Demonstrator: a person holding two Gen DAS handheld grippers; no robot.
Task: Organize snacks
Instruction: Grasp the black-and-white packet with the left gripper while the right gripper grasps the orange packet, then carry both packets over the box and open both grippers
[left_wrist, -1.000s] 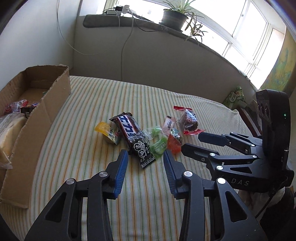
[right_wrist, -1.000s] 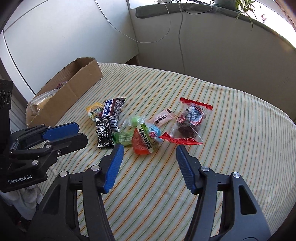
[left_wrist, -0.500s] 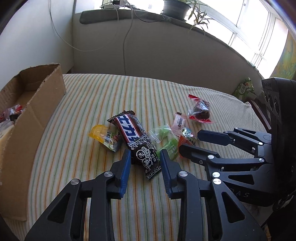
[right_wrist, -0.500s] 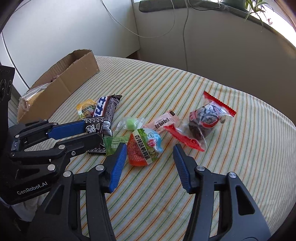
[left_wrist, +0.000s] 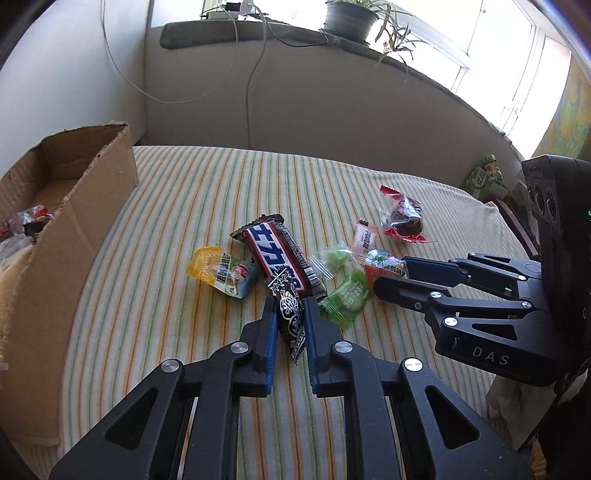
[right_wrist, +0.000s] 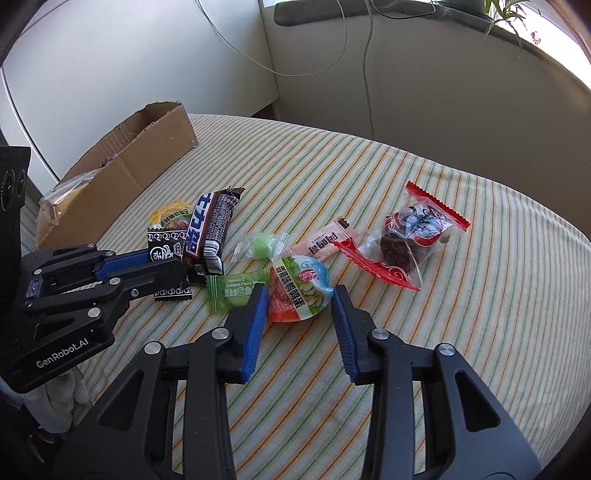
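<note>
Left gripper: its jaws have just been closing and now pinch the near end of the black patterned packet, which a second ago lay free ahead of them.
Right gripper: its jaws have just been closing; they now flank the red-and-white egg snack, left pad at its edge.
</note>
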